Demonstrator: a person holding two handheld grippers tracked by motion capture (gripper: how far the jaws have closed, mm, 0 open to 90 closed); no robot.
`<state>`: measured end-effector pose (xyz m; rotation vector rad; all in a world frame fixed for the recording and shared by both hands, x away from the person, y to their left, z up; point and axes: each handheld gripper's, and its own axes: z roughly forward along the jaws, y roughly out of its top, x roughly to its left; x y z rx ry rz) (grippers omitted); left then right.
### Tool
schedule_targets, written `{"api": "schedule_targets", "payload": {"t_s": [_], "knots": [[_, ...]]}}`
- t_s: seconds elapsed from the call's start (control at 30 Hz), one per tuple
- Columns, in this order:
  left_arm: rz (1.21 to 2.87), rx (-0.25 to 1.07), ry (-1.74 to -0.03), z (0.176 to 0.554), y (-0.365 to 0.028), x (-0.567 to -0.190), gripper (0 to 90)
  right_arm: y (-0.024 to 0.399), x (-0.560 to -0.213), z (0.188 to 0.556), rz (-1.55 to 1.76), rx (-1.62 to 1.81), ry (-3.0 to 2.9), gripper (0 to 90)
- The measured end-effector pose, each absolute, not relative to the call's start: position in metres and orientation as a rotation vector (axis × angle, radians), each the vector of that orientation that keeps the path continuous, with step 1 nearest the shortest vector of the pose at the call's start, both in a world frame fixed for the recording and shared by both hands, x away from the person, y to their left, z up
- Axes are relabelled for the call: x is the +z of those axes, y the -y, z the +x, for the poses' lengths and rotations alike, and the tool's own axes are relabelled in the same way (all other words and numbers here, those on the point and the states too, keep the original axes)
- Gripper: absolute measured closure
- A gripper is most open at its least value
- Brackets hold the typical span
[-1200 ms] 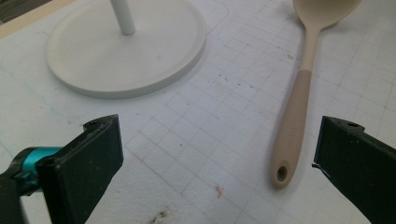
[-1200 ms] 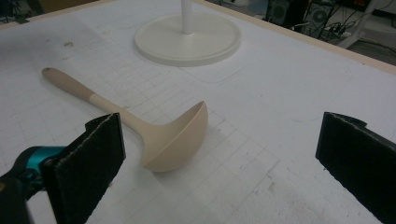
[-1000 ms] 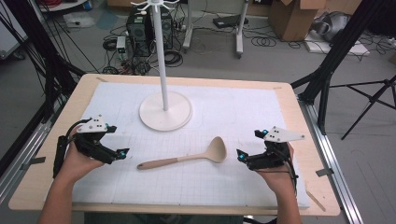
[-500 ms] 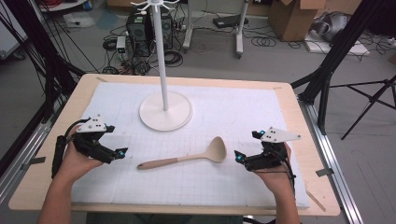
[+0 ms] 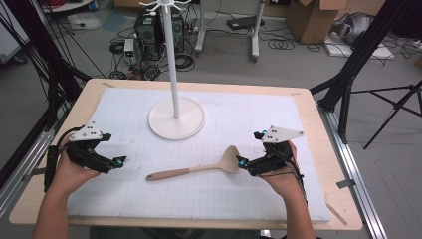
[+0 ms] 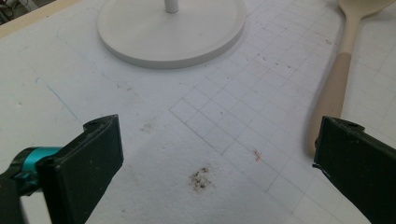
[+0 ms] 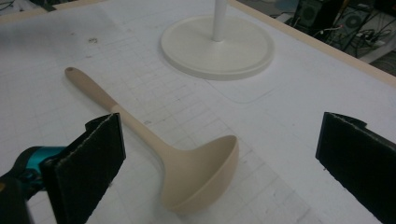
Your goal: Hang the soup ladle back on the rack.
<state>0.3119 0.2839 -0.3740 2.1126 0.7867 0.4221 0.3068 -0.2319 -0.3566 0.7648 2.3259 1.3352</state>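
A beige ladle (image 5: 196, 169) lies flat on the white gridded mat (image 5: 124, 114), bowl to the right, handle to the left. My right gripper (image 5: 242, 163) is open just right of the bowl (image 7: 205, 175), which lies between and ahead of its jaws, untouched. My left gripper (image 5: 119, 162) is open too, low over the mat left of the handle end (image 6: 329, 102), nothing between its jaws. A white stand with a round base (image 5: 176, 118) and a tall pole (image 5: 170, 55) rises at the mat's back middle.
The wooden table edge (image 5: 199, 84) frames the mat. Black tripod legs (image 5: 348, 74) and cables stand on the floor beyond the table. Bare mat lies between the two grippers in front of the ladle (image 7: 140, 128).
My right gripper has moved a little left, closer to the ladle's bowl. The left gripper and the ladle stay where they were.
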Motion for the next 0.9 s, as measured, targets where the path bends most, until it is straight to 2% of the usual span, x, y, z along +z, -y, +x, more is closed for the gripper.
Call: {"api": "schedule_targets", "payload": {"t_s": [0.4, 0.9], "knots": [[2.108, 0.407, -0.800, 0.313, -0.294, -0.375, 1.6, 0.182, -0.343, 0.328, 0.611, 1.314, -2.469, 0.2], [2.095, 0.422, -0.814, 0.312, -0.297, -0.373, 1.6, 0.112, -0.366, 0.344, 0.414, 1.108, -2.713, 0.2]]}}
